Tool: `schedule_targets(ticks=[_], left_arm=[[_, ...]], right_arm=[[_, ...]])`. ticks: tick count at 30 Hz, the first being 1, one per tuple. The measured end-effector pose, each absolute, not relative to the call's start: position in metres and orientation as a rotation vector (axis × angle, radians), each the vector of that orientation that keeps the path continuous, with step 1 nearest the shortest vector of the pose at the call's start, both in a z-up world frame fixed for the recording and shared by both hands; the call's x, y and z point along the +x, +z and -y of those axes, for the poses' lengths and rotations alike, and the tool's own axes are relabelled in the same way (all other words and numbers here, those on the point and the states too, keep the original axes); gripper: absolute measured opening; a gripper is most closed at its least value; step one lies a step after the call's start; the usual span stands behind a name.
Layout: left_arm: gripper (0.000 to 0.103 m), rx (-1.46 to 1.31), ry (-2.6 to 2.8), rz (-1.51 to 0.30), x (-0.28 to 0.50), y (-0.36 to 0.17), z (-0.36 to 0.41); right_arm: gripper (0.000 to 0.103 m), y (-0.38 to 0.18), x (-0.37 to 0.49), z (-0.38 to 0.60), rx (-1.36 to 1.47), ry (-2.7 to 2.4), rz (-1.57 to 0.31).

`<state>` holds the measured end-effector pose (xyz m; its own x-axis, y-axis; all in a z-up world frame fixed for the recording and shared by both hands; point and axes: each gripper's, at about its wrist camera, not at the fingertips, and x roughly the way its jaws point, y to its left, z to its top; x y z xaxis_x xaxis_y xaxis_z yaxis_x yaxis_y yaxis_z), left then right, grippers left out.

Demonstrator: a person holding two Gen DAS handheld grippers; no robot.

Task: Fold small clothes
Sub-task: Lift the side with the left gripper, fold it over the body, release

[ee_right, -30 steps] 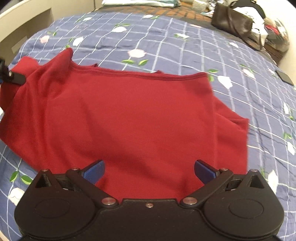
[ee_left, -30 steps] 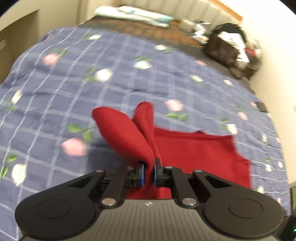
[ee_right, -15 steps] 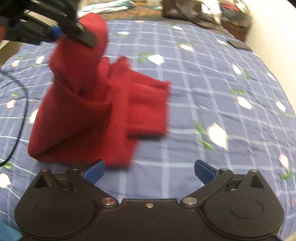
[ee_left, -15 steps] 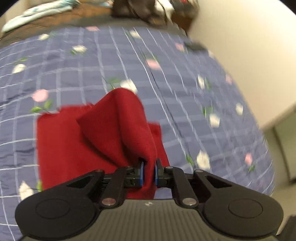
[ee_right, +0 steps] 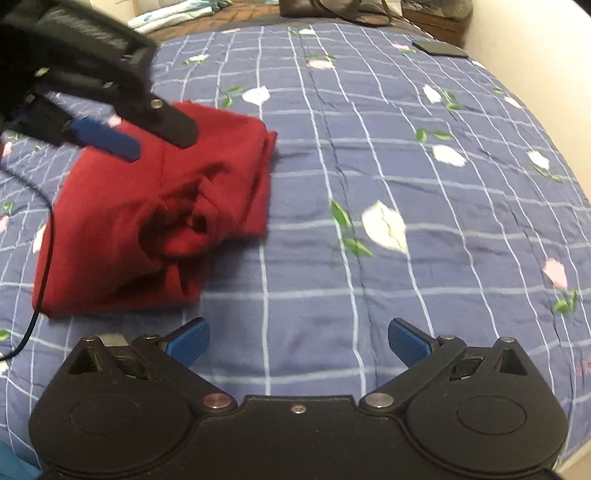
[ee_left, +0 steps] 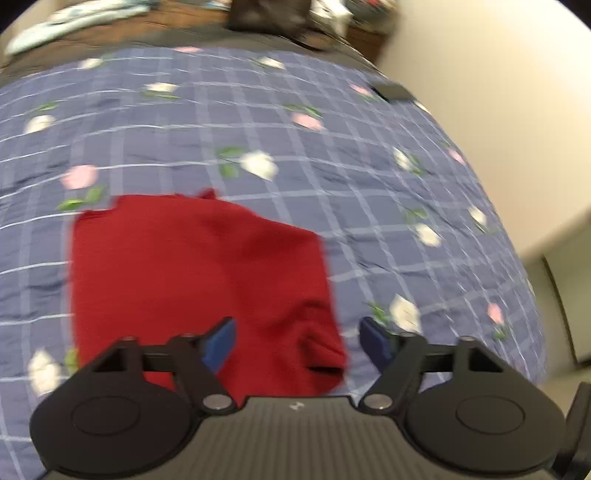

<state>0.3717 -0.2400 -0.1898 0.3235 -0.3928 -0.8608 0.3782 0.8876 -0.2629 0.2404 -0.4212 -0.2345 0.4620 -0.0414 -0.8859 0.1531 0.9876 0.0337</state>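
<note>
Opening left gripper (ee_left: 297,334) jaws, released red garment (ee_left: 199,288) | right gripper (ee_right: 298,341) jaws wide, empty

You are in a home bedroom: a bed with a floral checked quilt (ee_right: 424,258) and a dark bag (ee_right: 325,9) at its far edge.

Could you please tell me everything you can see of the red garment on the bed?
The red garment is a plain, deep red, soft knit-looking piece, folded into a rough rectangle with layered edges along one side and a rumpled pocket of cloth near its front. It lies flat on the blue floral bedspread. The left gripper hovers over it, jaws opening, pads off the cloth. The right gripper is open beside it.
</note>
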Motion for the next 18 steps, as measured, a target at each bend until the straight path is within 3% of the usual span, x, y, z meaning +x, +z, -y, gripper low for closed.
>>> schedule_targets(ticks=[10, 18], left_arm=[[0.092, -0.128, -0.111, -1.194, 0.381, -0.214, 0.131], [0.093, -0.124, -0.093, -1.295, 0.367, -0.242, 0.117]], right_arm=[[0.102, -0.228, 0.311, 0.434, 0.312, -0.1, -1.026], [0.102, -0.241, 0.361, 0.426, 0.343, -0.138, -1.094]])
